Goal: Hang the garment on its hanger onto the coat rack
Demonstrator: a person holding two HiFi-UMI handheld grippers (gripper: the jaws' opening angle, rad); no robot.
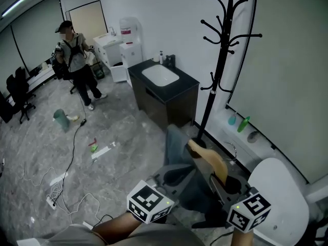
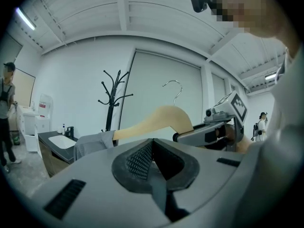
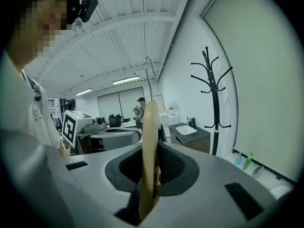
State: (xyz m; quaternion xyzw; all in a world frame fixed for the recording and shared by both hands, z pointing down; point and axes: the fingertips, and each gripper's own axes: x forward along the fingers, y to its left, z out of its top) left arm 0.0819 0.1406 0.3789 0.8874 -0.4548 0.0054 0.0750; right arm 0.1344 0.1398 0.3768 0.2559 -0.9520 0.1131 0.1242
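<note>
The black coat rack [image 1: 224, 60] stands by the right wall, beyond both grippers. My right gripper [image 3: 152, 170] is shut on the pale wooden hanger [image 3: 151, 141], which stands edge-on between the pads with its metal hook [image 3: 148, 75] pointing up. In the head view the hanger [image 1: 212, 160] slopes up to the left out of the right gripper [image 1: 225, 183]. The grey garment [image 1: 179, 150] hangs over the hanger's far arm. My left gripper [image 1: 171, 177] sits low in the garment; a thin grey fold is pinched between its jaws [image 2: 153, 158]. In the left gripper view the hanger [image 2: 156, 120] and the coat rack [image 2: 111, 101] lie ahead.
A black cabinet with a white sink [image 1: 164, 88] stands left of the rack. A person [image 1: 77, 65] stands far left. Cables [image 1: 72, 178] trail over the floor. A white round seat [image 1: 279, 193] is at the lower right, and bottles [image 1: 241, 122] sit on the wall ledge.
</note>
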